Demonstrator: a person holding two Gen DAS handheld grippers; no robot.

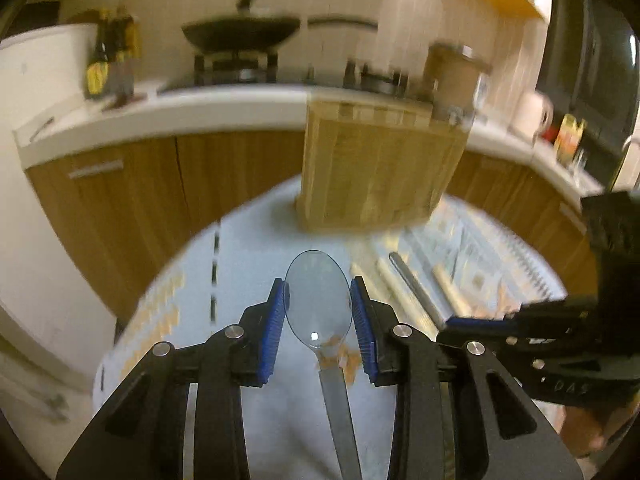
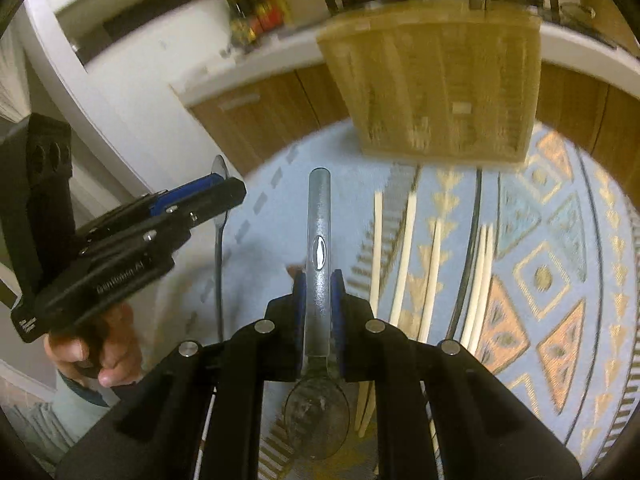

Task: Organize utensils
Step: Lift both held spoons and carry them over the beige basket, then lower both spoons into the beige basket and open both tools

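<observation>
My left gripper (image 1: 318, 312) is shut on a clear plastic spoon (image 1: 317, 292), its pads against the two sides of the bowl, handle running back under the gripper. It also shows in the right wrist view (image 2: 200, 196), with the spoon (image 2: 219, 224) hanging below it. My right gripper (image 2: 319, 304) is shut on the handle of a second clear spoon (image 2: 319, 216), handle pointing forward, bowl back beneath the gripper. In the left wrist view the right gripper (image 1: 472, 324) sits at the right. A wooden utensil holder (image 1: 376, 164) (image 2: 436, 80) stands ahead on the table.
Several pale chopsticks (image 2: 404, 256) and a dark chopstick (image 2: 468, 256) lie on the blue patterned tablecloth (image 2: 552, 280). A grey rod-like utensil (image 1: 416, 288) lies on the cloth too. Behind are a kitchen counter (image 1: 200, 108), a wok (image 1: 240, 34), bottles (image 1: 108, 52) and wooden cabinets.
</observation>
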